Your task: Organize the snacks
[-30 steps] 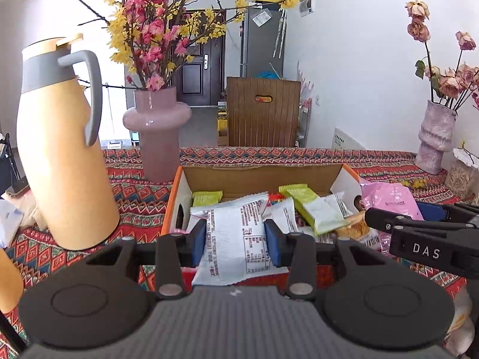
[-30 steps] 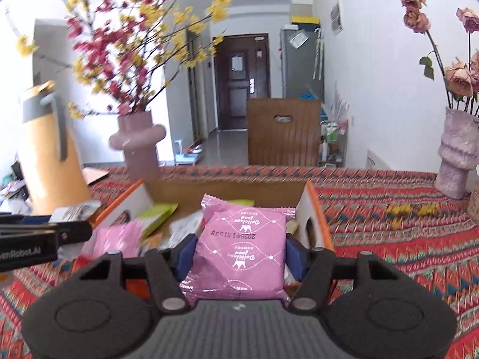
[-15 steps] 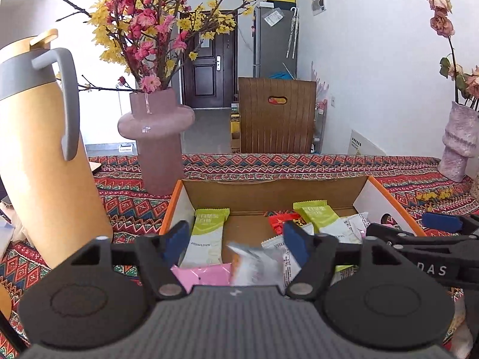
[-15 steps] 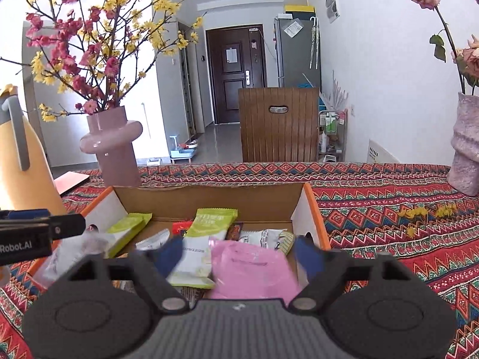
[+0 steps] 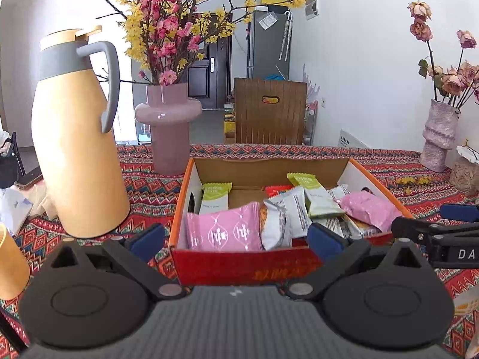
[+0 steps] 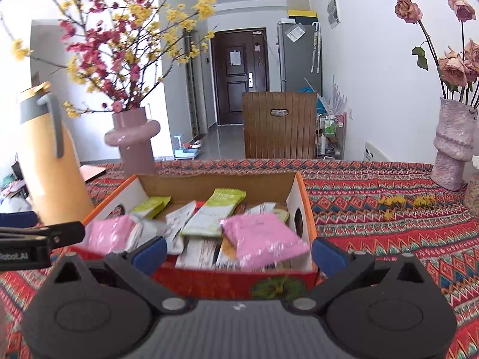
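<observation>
Now both snack packets lie in the box point(image 5: 323, 261), each gripper wide open.

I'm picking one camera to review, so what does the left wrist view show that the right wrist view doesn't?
Only the left wrist view: a yellow cup at the left edge, and the right tool's arm entering from the right.
Only the right wrist view: a wire cart beside the wooden chair, and the left tool's arm entering from the left.
Both: the snack box with pink and green packets, the yellow jug, the pink vase and the patterned cloth. Each view shows its own tool open, left and right.
</observation>
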`<state>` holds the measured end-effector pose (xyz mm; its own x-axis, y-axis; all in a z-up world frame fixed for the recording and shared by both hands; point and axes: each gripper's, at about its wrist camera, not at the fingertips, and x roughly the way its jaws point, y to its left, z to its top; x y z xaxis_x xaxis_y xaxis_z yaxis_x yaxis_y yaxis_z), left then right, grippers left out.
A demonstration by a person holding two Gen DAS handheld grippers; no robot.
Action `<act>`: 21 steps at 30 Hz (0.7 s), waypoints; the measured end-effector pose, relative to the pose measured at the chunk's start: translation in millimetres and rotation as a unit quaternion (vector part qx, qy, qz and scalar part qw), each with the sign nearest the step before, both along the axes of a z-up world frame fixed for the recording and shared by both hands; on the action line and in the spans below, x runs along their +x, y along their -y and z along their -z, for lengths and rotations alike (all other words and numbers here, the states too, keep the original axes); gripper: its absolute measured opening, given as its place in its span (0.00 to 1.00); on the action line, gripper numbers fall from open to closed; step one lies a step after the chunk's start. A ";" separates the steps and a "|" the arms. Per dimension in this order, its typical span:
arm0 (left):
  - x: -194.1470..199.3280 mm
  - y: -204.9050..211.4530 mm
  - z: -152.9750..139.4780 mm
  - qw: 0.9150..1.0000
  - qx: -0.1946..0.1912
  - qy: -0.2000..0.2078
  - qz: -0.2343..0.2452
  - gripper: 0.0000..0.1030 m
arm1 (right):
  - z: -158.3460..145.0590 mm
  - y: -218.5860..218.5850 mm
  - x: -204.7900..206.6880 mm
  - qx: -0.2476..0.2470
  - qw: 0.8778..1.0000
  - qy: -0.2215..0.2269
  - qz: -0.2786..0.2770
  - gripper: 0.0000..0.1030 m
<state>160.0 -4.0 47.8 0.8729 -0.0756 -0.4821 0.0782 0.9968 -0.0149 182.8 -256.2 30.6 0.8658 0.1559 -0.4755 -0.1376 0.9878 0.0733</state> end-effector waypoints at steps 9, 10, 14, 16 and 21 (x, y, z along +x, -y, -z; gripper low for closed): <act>-45.4 -8.5 25.4 0.998 -0.013 -0.055 0.013 1.00 | 18.7 -2.5 -59.9 -0.006 0.998 -0.052 -0.017 1.00; -48.4 -9.0 27.7 0.998 -0.012 -0.059 0.013 1.00 | 21.0 -2.7 -63.6 -0.007 0.998 -0.056 -0.018 1.00; -59.8 -11.9 37.8 0.997 -0.013 -0.074 0.008 1.00 | 28.4 -2.3 -72.9 -0.002 0.997 -0.069 -0.016 1.00; -62.5 -12.3 41.8 0.997 -0.014 -0.082 0.006 1.00 | 31.6 -2.2 -75.6 0.000 0.997 -0.075 -0.014 1.00; -68.1 -12.0 46.4 0.996 -0.012 -0.090 0.007 1.00 | 34.8 -1.6 -79.0 0.002 0.997 -0.080 -0.011 1.00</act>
<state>91.9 8.1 1.4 0.7719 -0.1004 -0.6278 0.0853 0.9949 -0.0542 103.8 -254.6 -4.2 0.7749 0.1767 -0.6069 -0.1461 0.9842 0.0999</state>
